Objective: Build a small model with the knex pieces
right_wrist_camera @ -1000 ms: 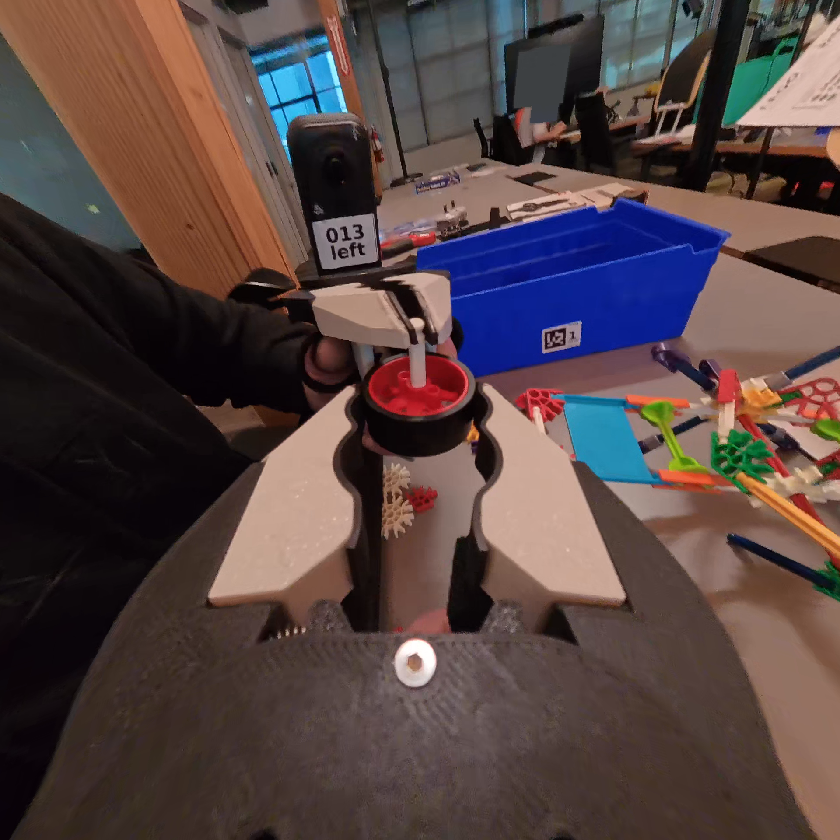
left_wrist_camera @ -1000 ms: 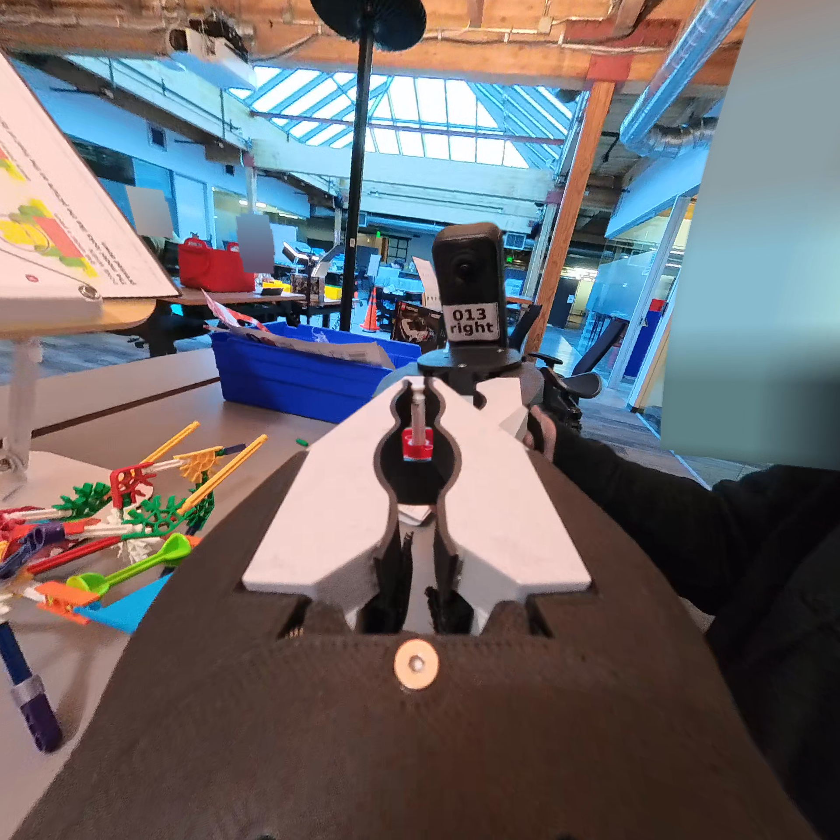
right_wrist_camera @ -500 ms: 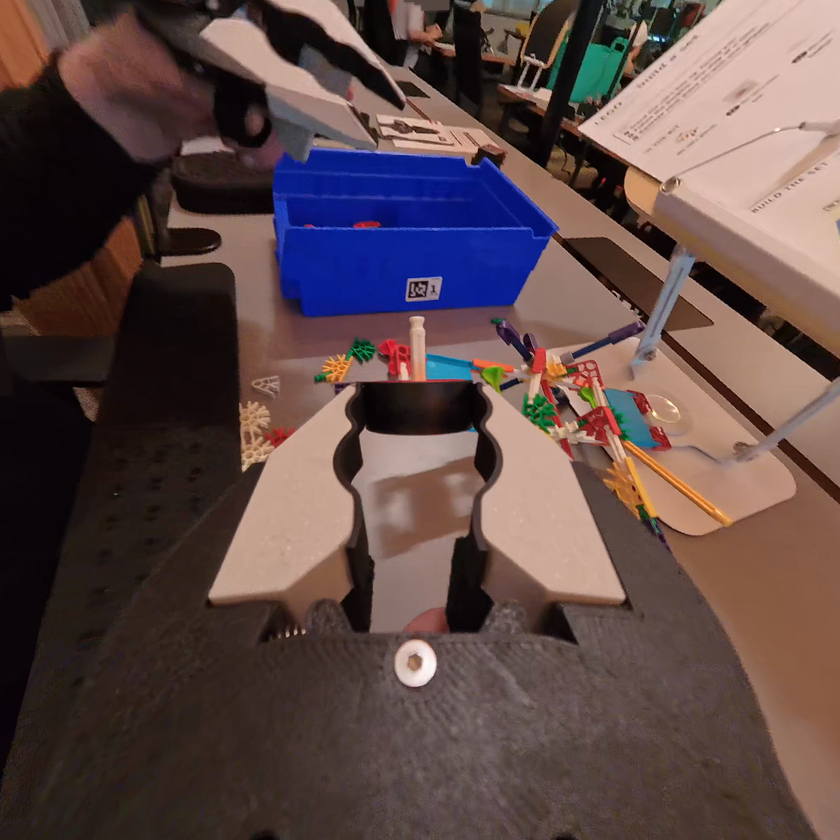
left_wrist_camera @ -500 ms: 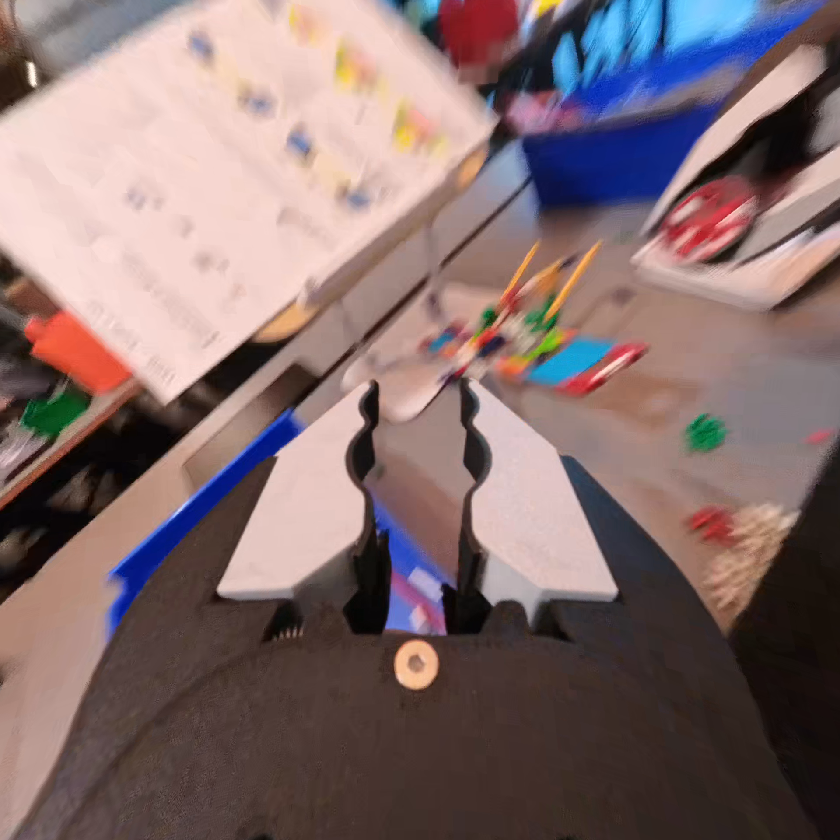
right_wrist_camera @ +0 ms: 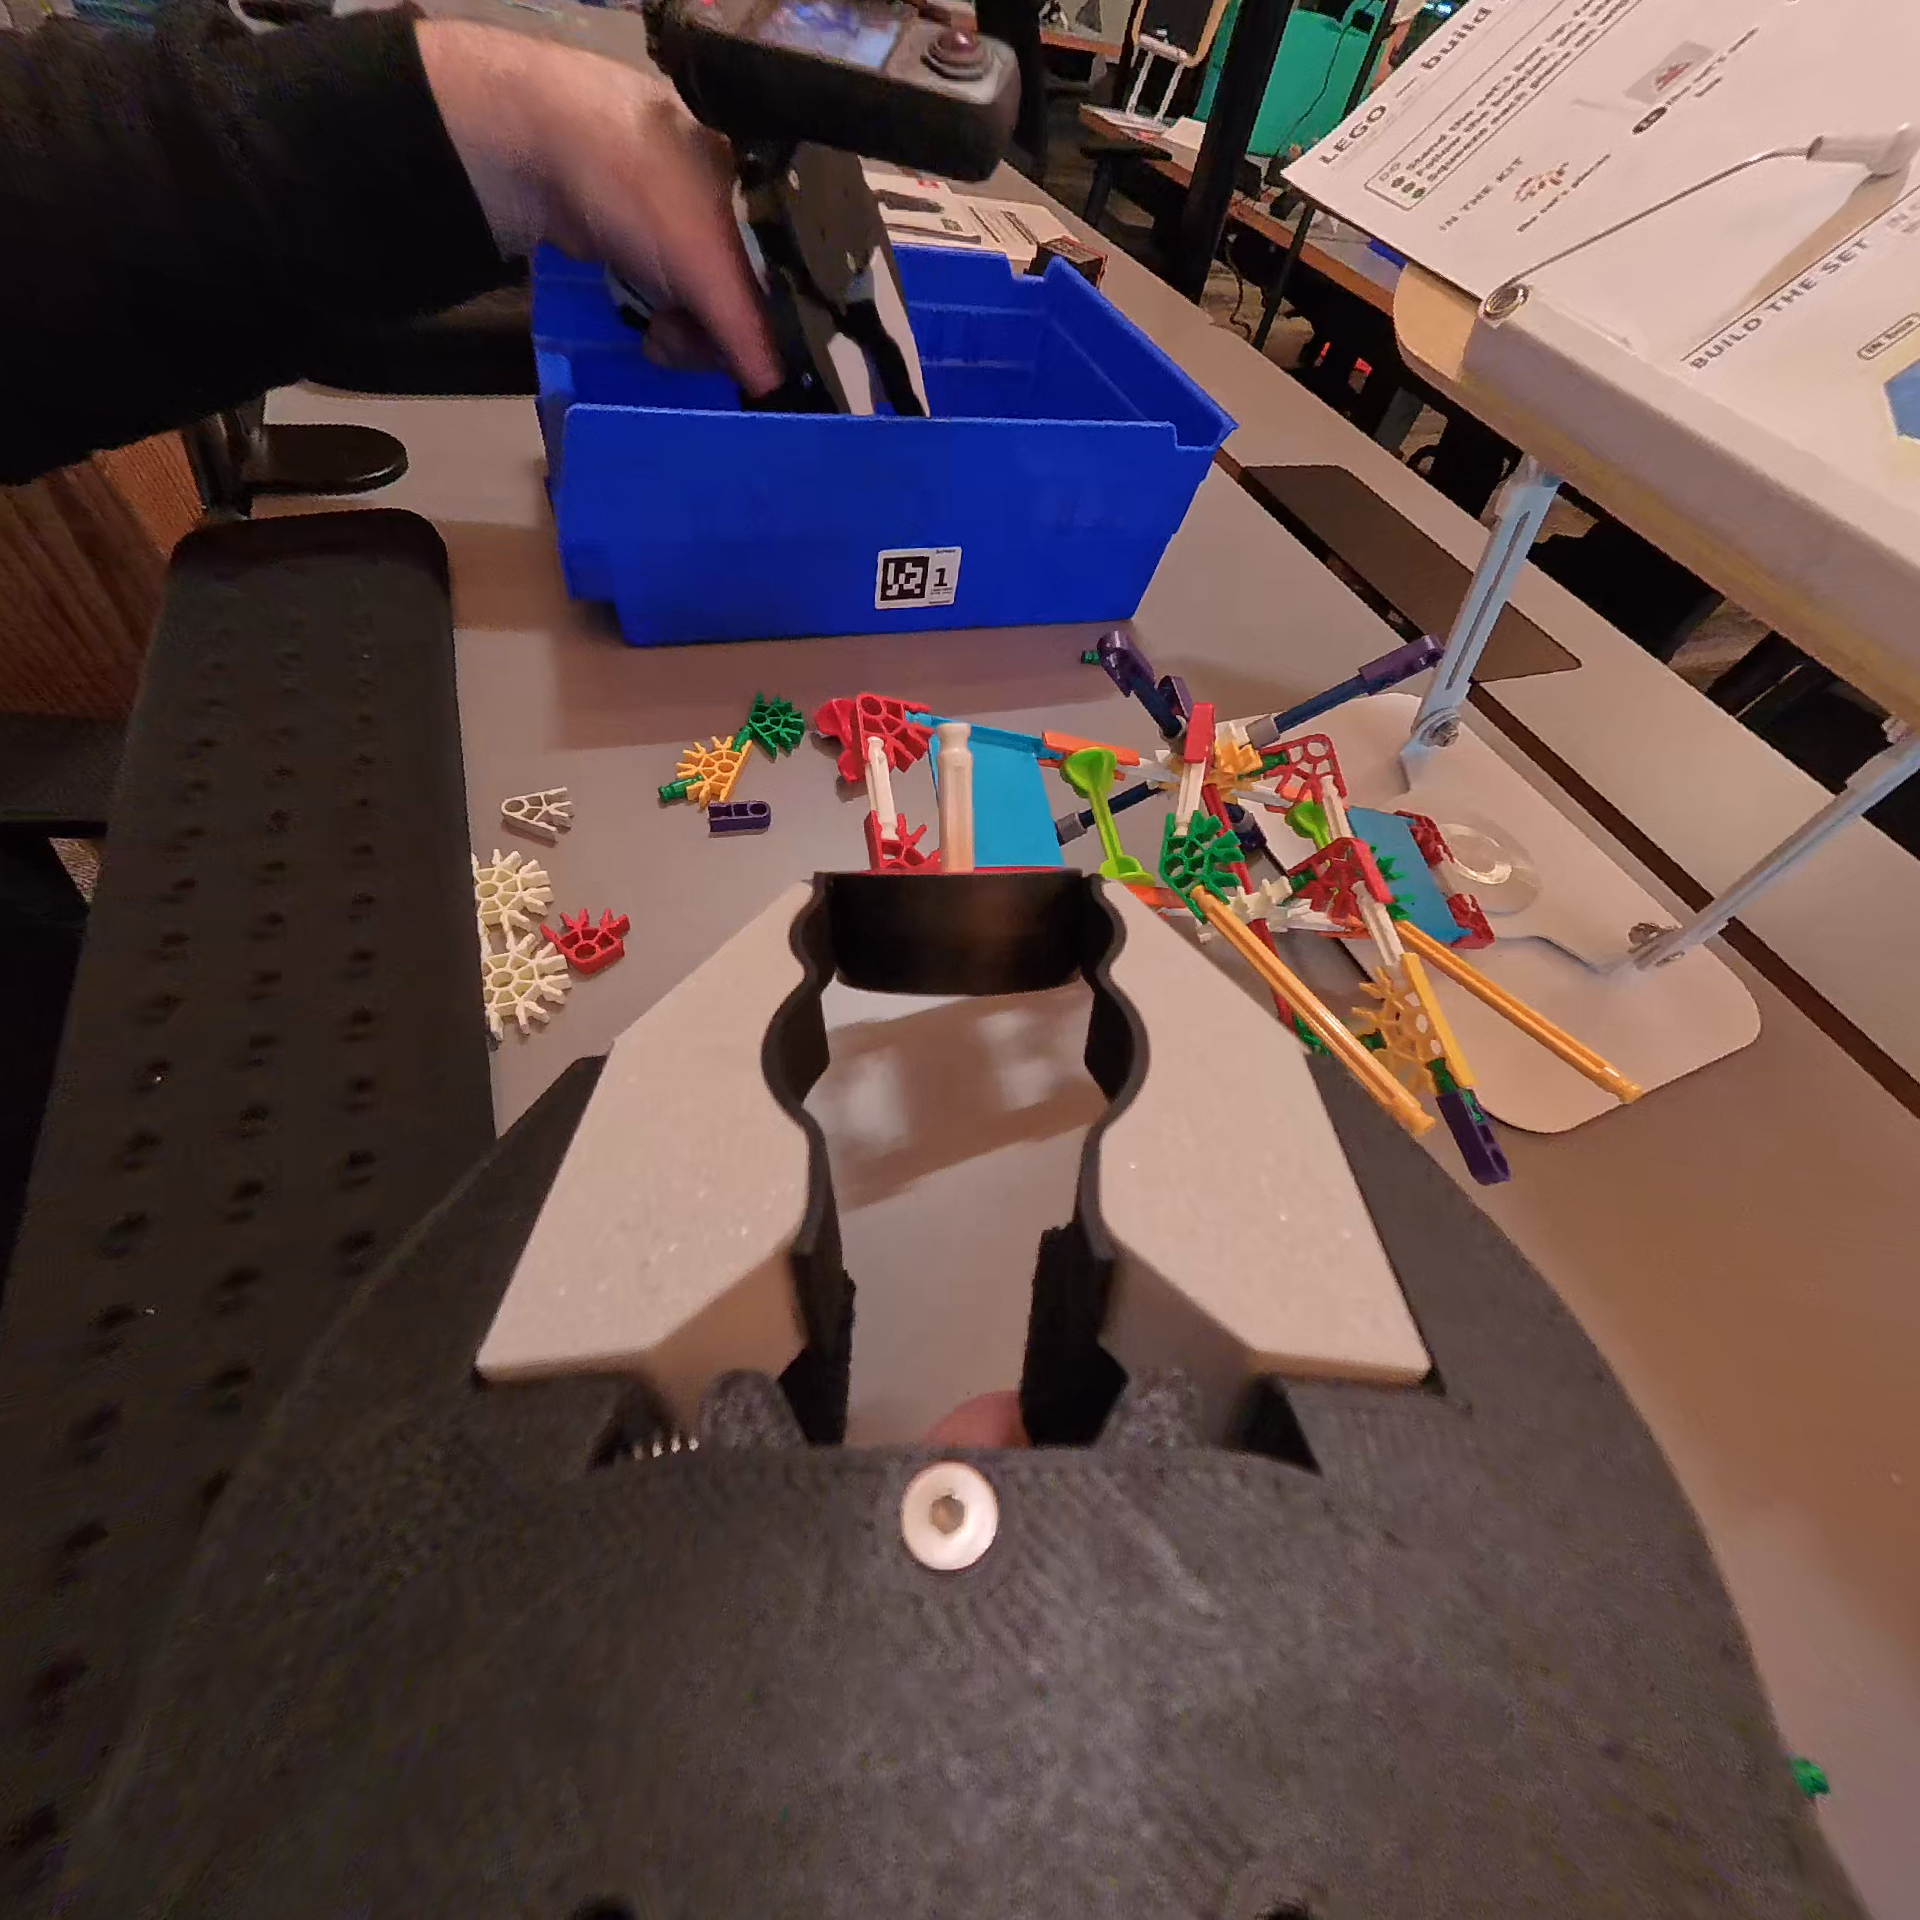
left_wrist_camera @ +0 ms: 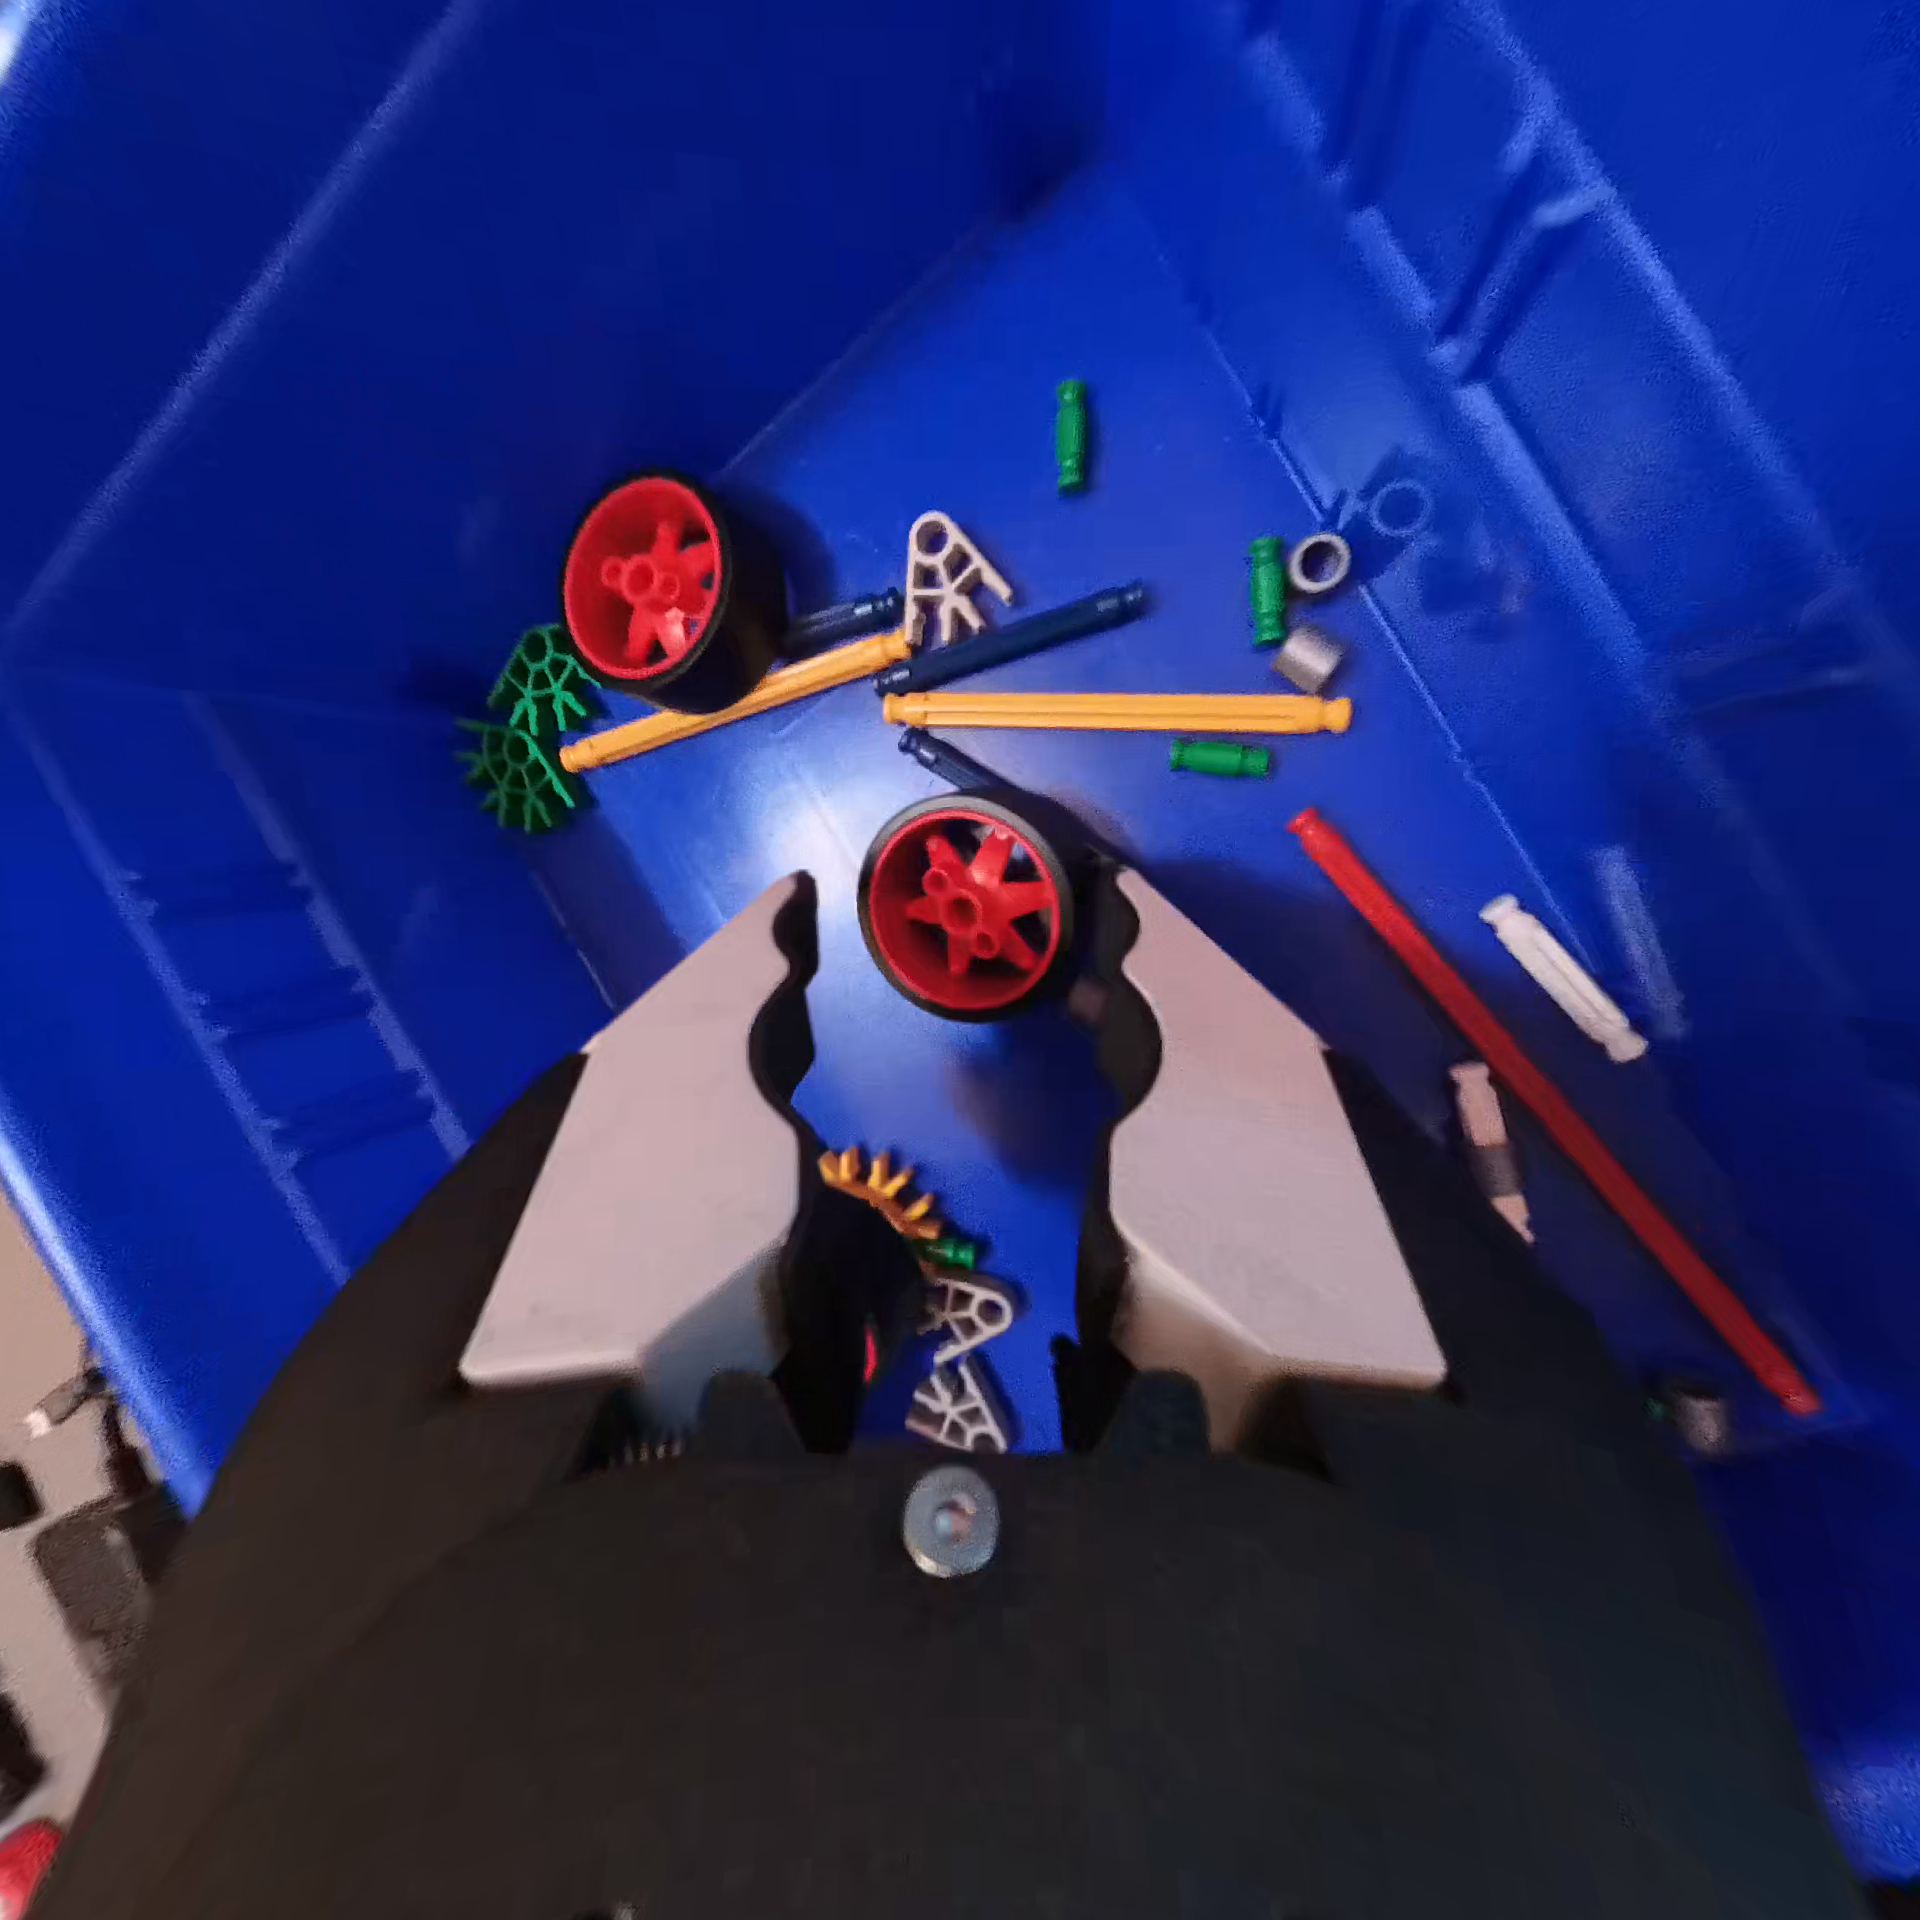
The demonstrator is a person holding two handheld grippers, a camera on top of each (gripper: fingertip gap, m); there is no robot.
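My left gripper point(left_wrist_camera: 956, 896) is open, pointing down into the blue bin point(left_wrist_camera: 312, 416). A red wheel with a black tyre point(left_wrist_camera: 966, 914) lies between its fingertips, close to the right finger, with a gap on the left side. A second red wheel point(left_wrist_camera: 646, 592) lies farther in. My right gripper point(right_wrist_camera: 956, 904) is shut on a black-tyred wheel point(right_wrist_camera: 956, 940) with a white rod point(right_wrist_camera: 954, 795) standing up from its hub, held above the table. The right wrist view shows the left gripper point(right_wrist_camera: 836, 312) reaching into the bin point(right_wrist_camera: 862, 520).
The bin floor holds yellow rods point(left_wrist_camera: 1117, 713), a red rod point(left_wrist_camera: 1538, 1101), green connectors point(left_wrist_camera: 525, 727) and small grey pieces. On the table lie a colourful rod-and-connector model point(right_wrist_camera: 1247, 831), loose white connectors point(right_wrist_camera: 514, 935), a black perforated pad point(right_wrist_camera: 260, 935) and an instruction sheet on a stand point(right_wrist_camera: 1662, 208). One gripper's finger ends stand about 35 cm off the other's.
My left gripper let go of the white rod, opened, and swung down into the blue bin over a red wheel. My right gripper tilted down toward the table, still holding the wheel with the rod.
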